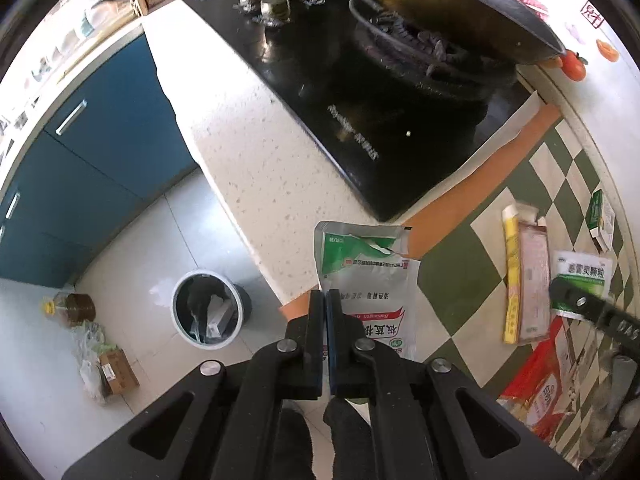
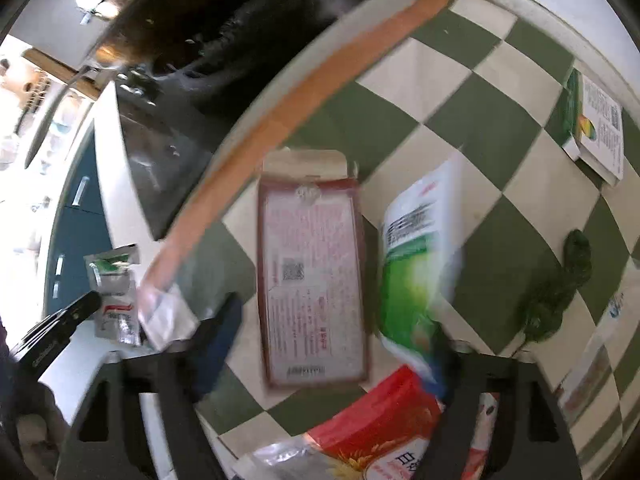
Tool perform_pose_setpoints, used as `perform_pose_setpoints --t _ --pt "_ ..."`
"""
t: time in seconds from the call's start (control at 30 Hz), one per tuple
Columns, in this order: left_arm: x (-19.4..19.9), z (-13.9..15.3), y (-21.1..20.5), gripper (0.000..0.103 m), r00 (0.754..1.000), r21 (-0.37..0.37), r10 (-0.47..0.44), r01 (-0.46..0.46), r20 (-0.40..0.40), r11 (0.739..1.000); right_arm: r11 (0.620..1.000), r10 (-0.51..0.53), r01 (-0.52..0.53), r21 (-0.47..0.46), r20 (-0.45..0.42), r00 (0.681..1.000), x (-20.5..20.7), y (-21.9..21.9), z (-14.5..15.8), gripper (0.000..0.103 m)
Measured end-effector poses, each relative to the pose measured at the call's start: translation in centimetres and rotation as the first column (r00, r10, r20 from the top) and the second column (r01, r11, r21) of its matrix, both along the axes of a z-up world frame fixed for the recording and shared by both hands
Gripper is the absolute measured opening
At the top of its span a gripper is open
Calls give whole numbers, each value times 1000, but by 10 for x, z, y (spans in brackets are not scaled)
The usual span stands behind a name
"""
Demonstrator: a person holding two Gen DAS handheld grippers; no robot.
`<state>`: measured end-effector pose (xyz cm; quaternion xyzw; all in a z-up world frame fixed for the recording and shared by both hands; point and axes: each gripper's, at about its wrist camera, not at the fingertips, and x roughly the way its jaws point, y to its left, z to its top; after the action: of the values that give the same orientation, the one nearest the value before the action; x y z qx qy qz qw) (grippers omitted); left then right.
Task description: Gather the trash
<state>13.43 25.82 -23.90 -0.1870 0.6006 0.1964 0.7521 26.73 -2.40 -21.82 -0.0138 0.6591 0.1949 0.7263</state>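
My left gripper (image 1: 325, 300) is shut on a silver and green medicine sachet (image 1: 362, 276), held above the counter's front edge; it also shows in the right wrist view (image 2: 114, 292). A grey trash bin (image 1: 208, 308) stands on the floor below to the left. My right gripper (image 2: 332, 328) is open over a brown flat carton (image 2: 314, 280) on the checkered mat (image 2: 440, 92). A white and green packet (image 2: 420, 264) lies beside its right finger (image 2: 444, 356). A red packet (image 2: 380, 420) lies underneath. The view is blurred.
A black gas hob (image 1: 360, 80) with a wok (image 1: 460, 4) sits at the back. A green and white box (image 2: 596, 132) and a dark green scrap (image 2: 556, 292) lie on the mat. Blue cabinets (image 1: 88, 168), an oil bottle (image 1: 68, 308) and boxes (image 1: 116, 368) are by the floor.
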Motion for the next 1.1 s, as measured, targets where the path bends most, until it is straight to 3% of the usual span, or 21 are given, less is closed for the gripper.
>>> perform_pose_setpoints --t 0.07,0.17,0.23,0.37,0.43,0.53,0.63,0.7,0.77,0.83,1.0,1.1 --pt "1 -4 -3 0 1000 -10 -2 2 0 1000 996 -74 77 -35 62 995 -2 -15 15 84" --pt "3 -8 -8 0 1000 -26 -6 6 5 1000 988 -155 153 22 136 978 -13 -30 44 84" --pt "4 -10 -12 0 1000 -31 -8 8 9 999 989 -142 133 67 145 979 -22 -26 54 84" --pt "4 -13 -12 0 1000 -39 -5 6 5 999 996 -61 56 68 78 995 -17 7 29 84" --pt "3 -13 -12 0 1000 -40 -5 5 1 999 996 -84 82 37 69 994 -12 26 17 84" --pt "-2 -9 -9 0 1000 -32 0 0 5 999 987 -151 138 89 163 975 -15 27 42 84" --pt "-4 -7 -7 0 1000 -27 2 -2 7 1000 984 -141 109 141 240 961 -26 27 70 84" --pt "-6 -8 -6 0 1000 -32 8 -8 6 999 986 -88 59 158 179 980 -29 37 64 84" --pt "-8 -10 -5 0 1000 -36 13 -13 1 999 986 -56 46 159 53 997 -32 44 43 84" --pt "-9 -14 -5 0 1000 -42 18 -18 -4 999 994 -63 65 82 -36 997 -35 46 13 84" --pt "-14 -23 -2 0 999 -44 24 -26 -26 999 994 -108 106 -42 -58 992 -28 42 -30 84" --pt "-17 -27 0 0 999 -50 33 -35 -33 998 992 -75 73 -103 -11 997 -21 56 -41 83"
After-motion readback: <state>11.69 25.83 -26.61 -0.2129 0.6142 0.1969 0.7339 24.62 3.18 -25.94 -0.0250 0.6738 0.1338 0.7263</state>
